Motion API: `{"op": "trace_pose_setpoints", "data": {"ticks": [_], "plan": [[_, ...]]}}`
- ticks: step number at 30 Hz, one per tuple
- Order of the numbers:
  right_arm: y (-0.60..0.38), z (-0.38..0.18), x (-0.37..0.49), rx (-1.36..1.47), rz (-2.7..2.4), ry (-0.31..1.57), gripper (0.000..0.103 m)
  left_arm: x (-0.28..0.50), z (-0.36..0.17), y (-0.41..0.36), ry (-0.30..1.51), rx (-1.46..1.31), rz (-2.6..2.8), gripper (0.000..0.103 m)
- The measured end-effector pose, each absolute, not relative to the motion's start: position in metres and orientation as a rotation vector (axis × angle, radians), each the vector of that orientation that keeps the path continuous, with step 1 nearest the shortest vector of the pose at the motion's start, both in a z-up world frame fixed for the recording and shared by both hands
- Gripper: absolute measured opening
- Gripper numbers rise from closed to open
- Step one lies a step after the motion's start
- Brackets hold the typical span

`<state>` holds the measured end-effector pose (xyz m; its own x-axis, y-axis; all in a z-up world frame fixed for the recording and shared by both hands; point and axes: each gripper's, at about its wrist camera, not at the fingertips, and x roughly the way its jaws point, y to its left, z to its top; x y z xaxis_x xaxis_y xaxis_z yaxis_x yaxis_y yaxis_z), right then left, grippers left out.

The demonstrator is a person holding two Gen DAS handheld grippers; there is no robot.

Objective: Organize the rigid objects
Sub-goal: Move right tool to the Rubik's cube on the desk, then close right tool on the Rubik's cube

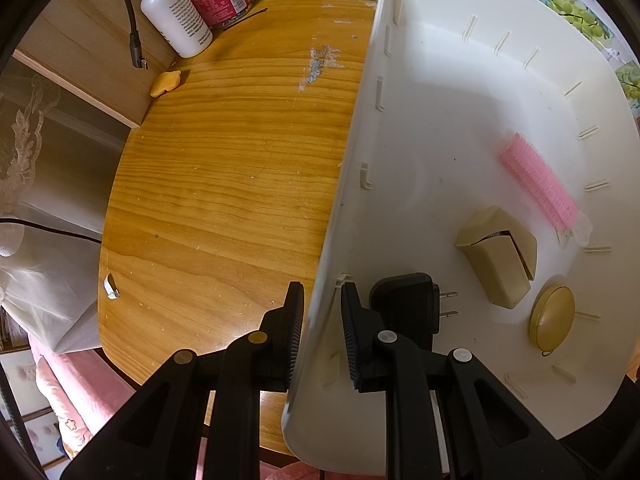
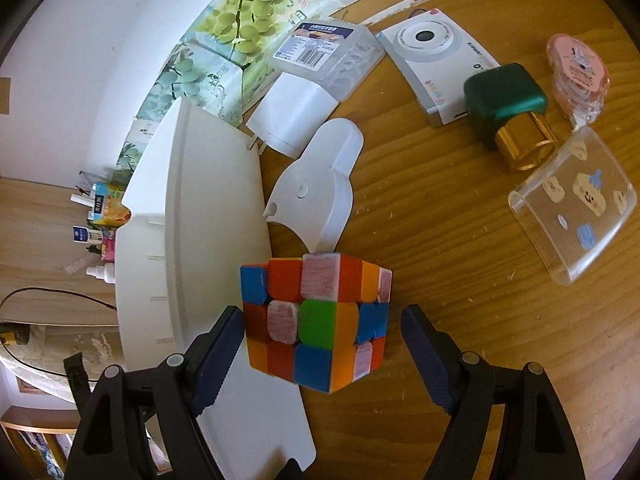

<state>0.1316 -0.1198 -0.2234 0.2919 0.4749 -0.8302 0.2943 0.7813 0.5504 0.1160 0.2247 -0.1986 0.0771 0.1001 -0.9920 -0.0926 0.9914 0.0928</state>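
My left gripper (image 1: 322,292) points down and is shut on the side wall of a white plastic bin (image 1: 440,100), one finger outside and one inside. Inside the bin lie a black plug adapter (image 1: 408,300), a beige box (image 1: 496,256), a pink hair roller (image 1: 538,184) and a round olive-yellow case (image 1: 552,322). In the right wrist view a scrambled puzzle cube (image 2: 316,320) sits on the wooden table beside the bin (image 2: 200,240). My right gripper (image 2: 322,316) is open around the cube; the left finger is close to it and the right finger stands apart.
Beyond the cube lie a white plastic piece (image 2: 320,192), a white charger (image 2: 292,114), a labelled clear box (image 2: 328,52), a white camera (image 2: 436,56), a green-and-gold bottle (image 2: 508,112), pink correction tape (image 2: 578,76) and a clear sticker case (image 2: 576,204). A white bottle (image 1: 176,16) and yellow eraser (image 1: 166,82) sit far left.
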Motion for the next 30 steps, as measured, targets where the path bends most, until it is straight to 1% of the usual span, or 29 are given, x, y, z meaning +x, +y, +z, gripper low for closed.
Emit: {"op": "trace_pose_setpoints", "data": {"ticks": [11,12,13,14,21,26,30], "plan": [[-0.108,-0.224,0.141,0.597,0.104,1.343,0.081,0.115,-0.2,0.225,1.49,0.004,0.144,0.021],[-0.108,-0.224,0.14,0.6,0.104,1.342,0.079,0.115,-0.2,0.226,1.491,0.004,0.145,0.021],[-0.109,-0.224,0.14,0.608,0.112,1.339,0.074,0.115,-0.201,0.226,1.492,0.002,0.146,0.021],[-0.109,-0.223,0.139,0.621,0.126,1.333,0.073,0.115,-0.201,0.226,1.492,0.002,0.146,0.021],[-0.111,-0.218,0.135,0.627,0.1,1.326,0.07,0.117,-0.202,0.225,1.492,0.01,0.14,0.021],[-0.122,-0.213,0.126,0.672,0.11,1.295,0.064,0.119,-0.203,0.222,1.497,0.021,0.137,0.021],[-0.133,-0.209,0.114,0.728,0.093,1.26,0.064,0.121,-0.203,0.219,1.496,0.031,0.134,0.021]]}}
